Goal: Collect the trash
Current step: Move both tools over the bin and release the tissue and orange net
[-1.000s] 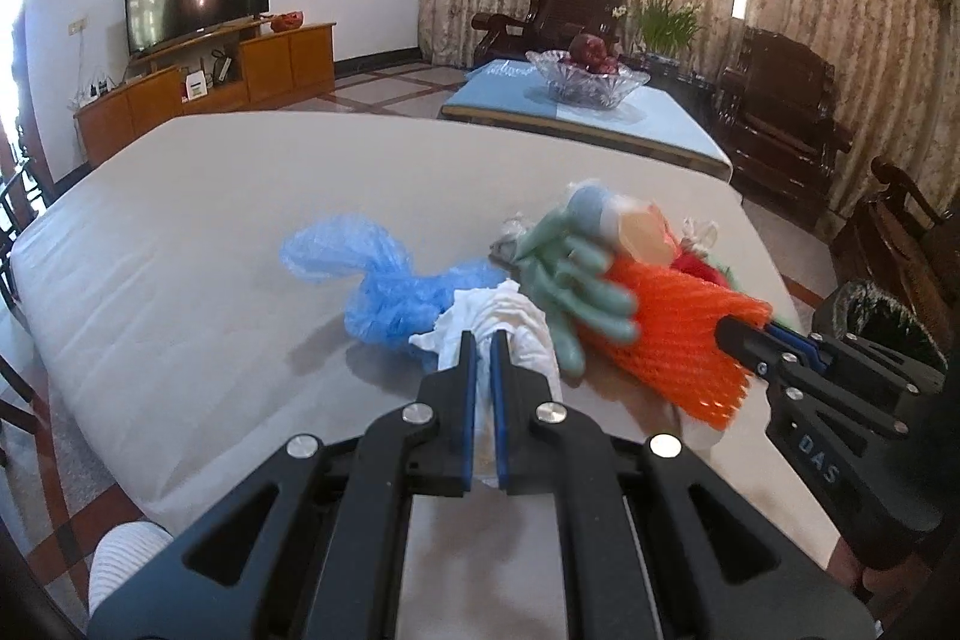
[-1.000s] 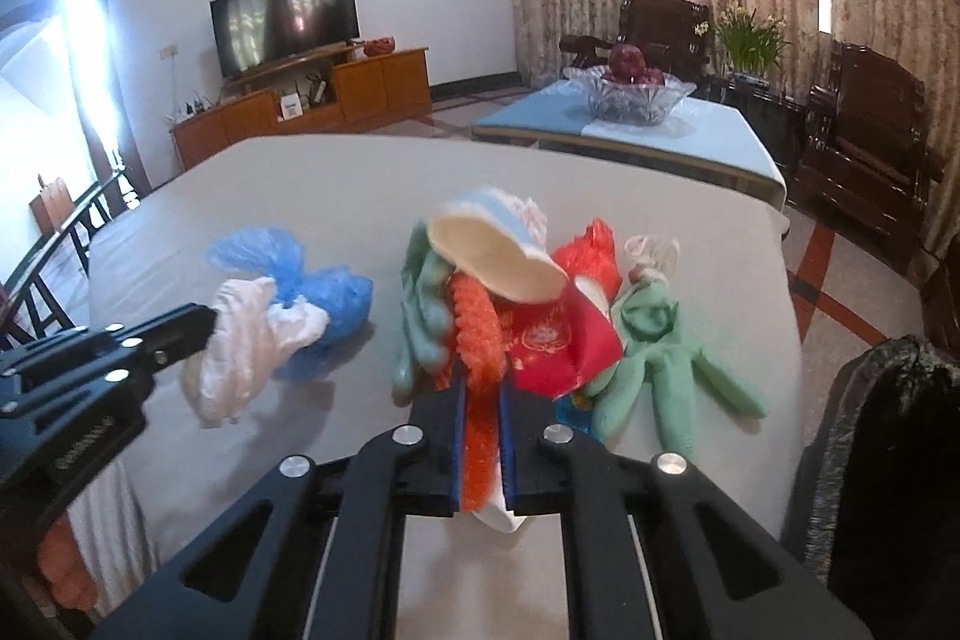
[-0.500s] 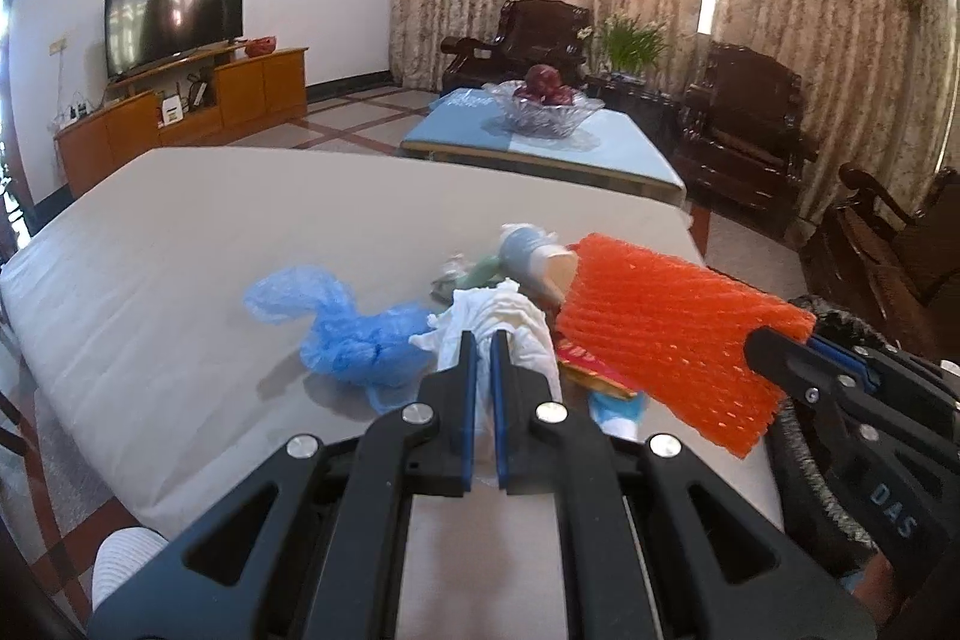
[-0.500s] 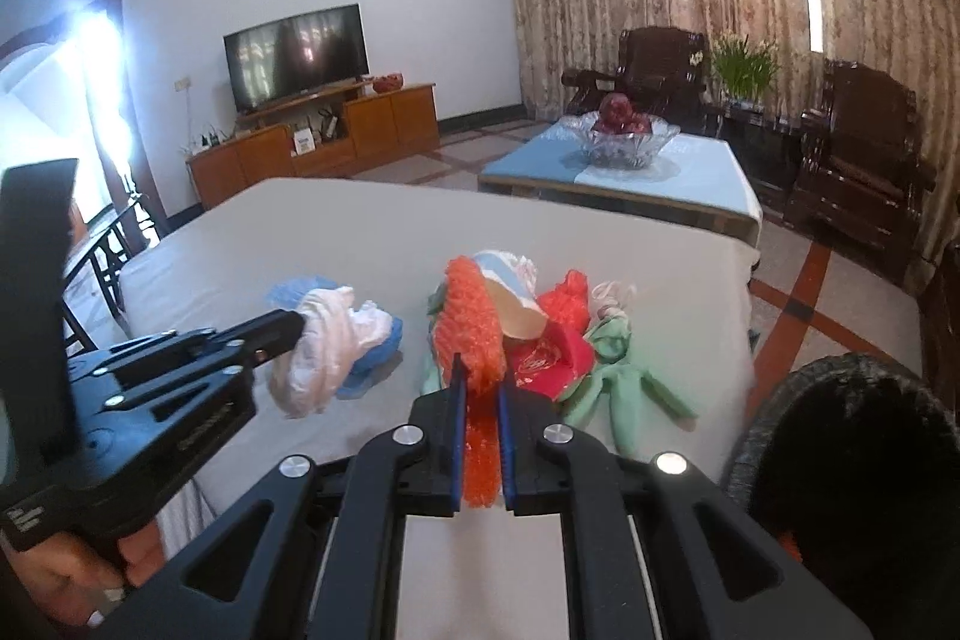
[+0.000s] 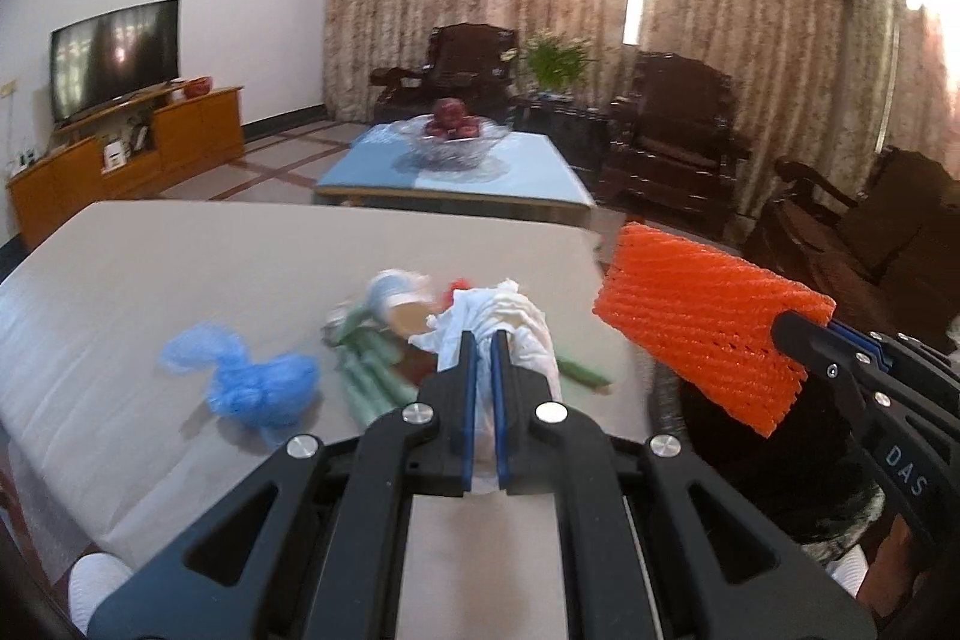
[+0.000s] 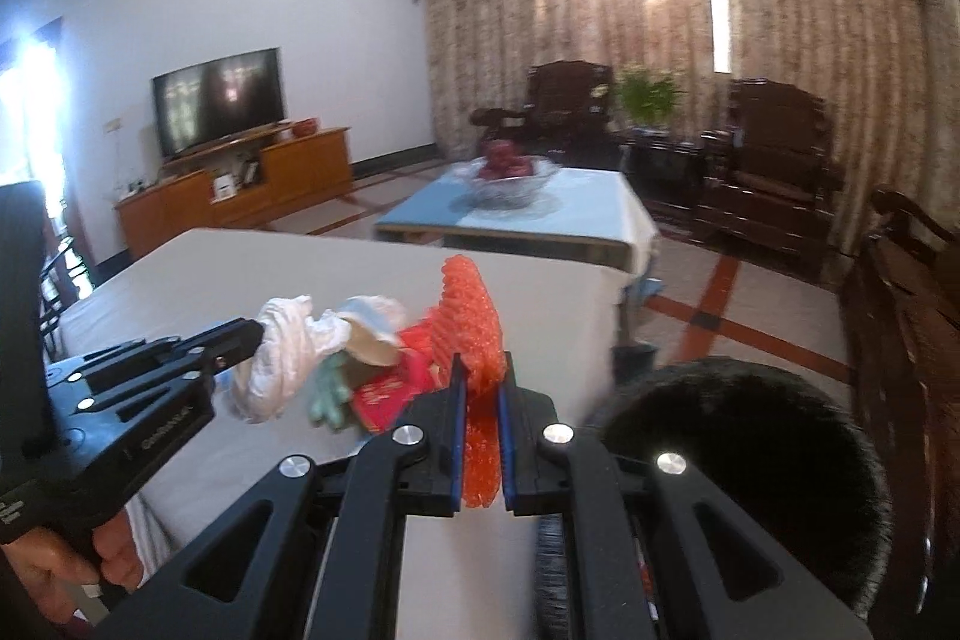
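Left gripper [image 5: 480,358]: clenched on a crumpled white plastic bag [image 5: 510,322], which is pinched between the blue pads and held clear above the table.
Right gripper [image 6: 480,382]: clenched on an orange foam fruit net [image 6: 471,322]; the net is seen standing up out of the jaws, and from the left wrist view it is carried off the table's right edge.
Bin: a black-lined round trash bin [image 6: 744,454] is seen just right of and below the right gripper, beside the table's corner; the orange net is held above its rim in the left wrist view.
Table: a large table under a pale beige cloth [image 5: 180,268] is spread ahead of both grippers.
Trash left on the table: a crumpled blue plastic bag [image 5: 252,382] lies left of the left gripper; pale green rubber gloves [image 5: 369,370], a blue-and-white paper cup [image 5: 393,295] on its side and a red wrapper [image 6: 390,388] are heaped just behind the held white bag.
Path: nothing is seen between the orange net and the bin's mouth.
Beyond: a low table in a blue cloth with a glass bowl of red fruit [image 5: 453,142], dark wooden armchairs, a television on a wooden cabinet.
Writing: "DAS" is read on the right gripper's body; gold print on the red wrapper is too blurred to read.
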`<action>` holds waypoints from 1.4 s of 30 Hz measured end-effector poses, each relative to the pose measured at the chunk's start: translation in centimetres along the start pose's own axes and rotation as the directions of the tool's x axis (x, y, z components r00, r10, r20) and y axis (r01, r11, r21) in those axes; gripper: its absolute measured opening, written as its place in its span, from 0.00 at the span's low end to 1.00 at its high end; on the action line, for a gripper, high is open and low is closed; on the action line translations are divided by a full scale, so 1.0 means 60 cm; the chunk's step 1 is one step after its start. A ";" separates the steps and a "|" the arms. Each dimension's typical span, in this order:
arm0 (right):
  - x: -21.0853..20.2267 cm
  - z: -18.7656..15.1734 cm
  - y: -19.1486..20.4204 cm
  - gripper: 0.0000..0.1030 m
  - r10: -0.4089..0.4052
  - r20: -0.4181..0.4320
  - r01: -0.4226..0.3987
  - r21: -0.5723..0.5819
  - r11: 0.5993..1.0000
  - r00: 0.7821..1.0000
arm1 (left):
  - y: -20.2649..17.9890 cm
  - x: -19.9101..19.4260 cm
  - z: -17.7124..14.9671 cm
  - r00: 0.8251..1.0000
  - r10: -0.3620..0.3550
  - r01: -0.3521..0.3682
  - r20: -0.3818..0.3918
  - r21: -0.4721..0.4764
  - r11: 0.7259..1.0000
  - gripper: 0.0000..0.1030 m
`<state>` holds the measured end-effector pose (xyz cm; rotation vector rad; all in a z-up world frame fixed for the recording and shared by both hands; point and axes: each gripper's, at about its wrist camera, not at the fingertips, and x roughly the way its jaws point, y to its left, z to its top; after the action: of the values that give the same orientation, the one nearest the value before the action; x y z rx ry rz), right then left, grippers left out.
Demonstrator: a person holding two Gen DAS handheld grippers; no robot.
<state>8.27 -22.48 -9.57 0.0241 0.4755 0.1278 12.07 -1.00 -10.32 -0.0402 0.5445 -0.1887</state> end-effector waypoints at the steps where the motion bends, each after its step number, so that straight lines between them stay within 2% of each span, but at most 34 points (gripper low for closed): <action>1: -0.005 -0.001 -0.014 0.09 -0.022 0.004 0.022 0.009 1.000 1.000 | -0.010 0.003 -0.001 1.000 -0.013 0.013 0.002 0.006 1.000 0.04; 8: -0.029 -0.015 -0.104 0.09 -0.157 -0.004 0.157 0.071 0.985 0.988 | -0.109 0.035 -0.005 0.990 -0.138 0.138 -0.006 0.070 0.988 0.04; 15: -0.045 -0.042 -0.194 0.09 -0.282 -0.042 0.285 0.128 0.950 0.959 | -0.197 0.079 -0.019 0.969 -0.245 0.248 -0.041 0.104 0.963 0.04; 22: -0.038 -0.065 -0.259 0.09 -0.373 -0.097 0.384 0.147 0.912 0.923 | -0.267 0.120 -0.028 0.946 -0.316 0.323 -0.073 0.121 0.939 0.05; 28: -0.037 -0.079 -0.283 0.12 -0.423 -0.125 0.439 0.152 0.886 0.897 | -0.301 0.154 -0.039 0.926 -0.359 0.372 -0.116 0.128 0.919 0.09; 30: -0.038 -0.083 -0.287 0.24 -0.434 -0.130 0.450 0.155 0.879 0.892 | -0.301 0.160 -0.043 0.925 -0.359 0.374 -0.127 0.126 0.919 0.30; 31: -0.038 -0.083 -0.287 0.37 -0.441 -0.129 0.458 0.155 0.875 0.888 | -0.294 0.161 -0.044 0.928 -0.352 0.366 -0.124 0.118 0.923 0.48; 32: -0.038 -0.083 -0.287 0.47 -0.448 -0.124 0.463 0.155 0.873 0.885 | -0.288 0.159 -0.043 0.929 -0.350 0.363 -0.119 0.110 0.925 0.51; 33: -0.038 -0.084 -0.285 0.54 -0.452 -0.120 0.467 0.152 0.871 0.884 | -0.281 0.158 -0.042 0.932 -0.345 0.356 -0.114 0.101 0.929 0.53; 35: -0.037 -0.086 -0.271 0.89 -0.466 -0.107 0.478 0.138 0.868 0.878 | -0.256 0.153 -0.037 0.944 -0.317 0.325 -0.097 0.090 0.941 0.65; 36: -0.036 -0.085 -0.262 0.95 -0.477 -0.095 0.486 0.127 0.864 0.874 | -0.240 0.148 -0.035 0.953 -0.292 0.298 -0.080 0.083 0.951 0.68; 38: -0.030 -0.081 -0.246 0.94 -0.480 -0.080 0.487 0.109 0.867 0.873 | -0.215 0.138 -0.031 0.967 -0.249 0.253 -0.058 0.070 0.965 0.79; 40: -0.021 -0.075 -0.234 0.94 -0.450 -0.084 0.457 0.104 0.884 0.889 | -0.183 0.127 -0.028 0.982 -0.188 0.190 -0.036 0.058 0.980 0.85; 42: -0.009 -0.070 -0.212 0.94 -0.416 -0.072 0.421 0.103 0.901 0.907 | -0.141 0.117 -0.025 0.991 -0.130 0.131 -0.021 0.042 0.990 0.86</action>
<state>7.36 -35.18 -13.70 0.0319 0.5267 -0.3250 15.75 -10.62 -14.43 -0.0318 0.5563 -0.3289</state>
